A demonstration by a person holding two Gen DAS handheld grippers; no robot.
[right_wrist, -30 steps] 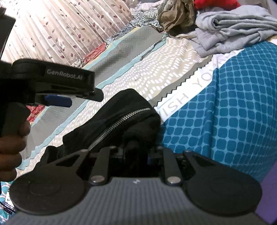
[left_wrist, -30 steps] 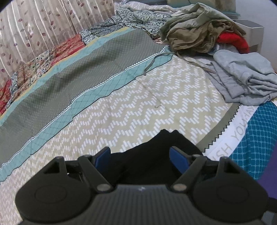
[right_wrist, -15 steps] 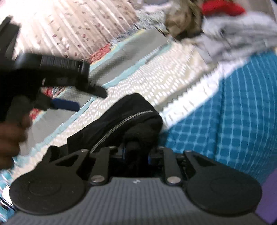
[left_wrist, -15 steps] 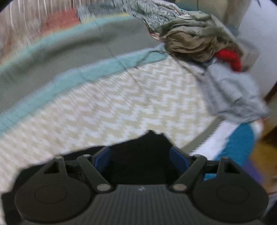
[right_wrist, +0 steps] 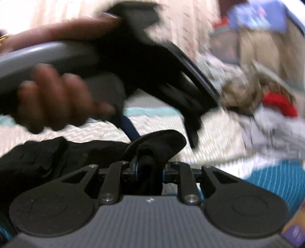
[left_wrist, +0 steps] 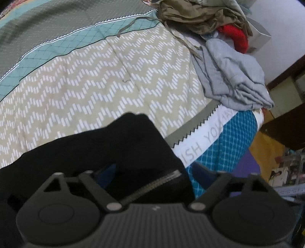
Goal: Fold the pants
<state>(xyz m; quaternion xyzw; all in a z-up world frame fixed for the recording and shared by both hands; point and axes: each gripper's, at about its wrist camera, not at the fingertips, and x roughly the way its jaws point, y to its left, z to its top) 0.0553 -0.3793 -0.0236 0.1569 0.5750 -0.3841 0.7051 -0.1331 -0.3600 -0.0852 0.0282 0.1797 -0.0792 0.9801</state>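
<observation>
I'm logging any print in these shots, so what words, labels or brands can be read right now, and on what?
"ISH YOU" on the white band of the bedspread beside the blue patterned part, cut off at both ends: the black pants hide its start, the grey clothes its end.
Nothing else: the right wrist view is too blurred to read.

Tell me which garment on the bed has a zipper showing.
The black pants, right at the gripper, with a metal zipper along the edge. The grey garment, olive heap and red piece show none.
</observation>
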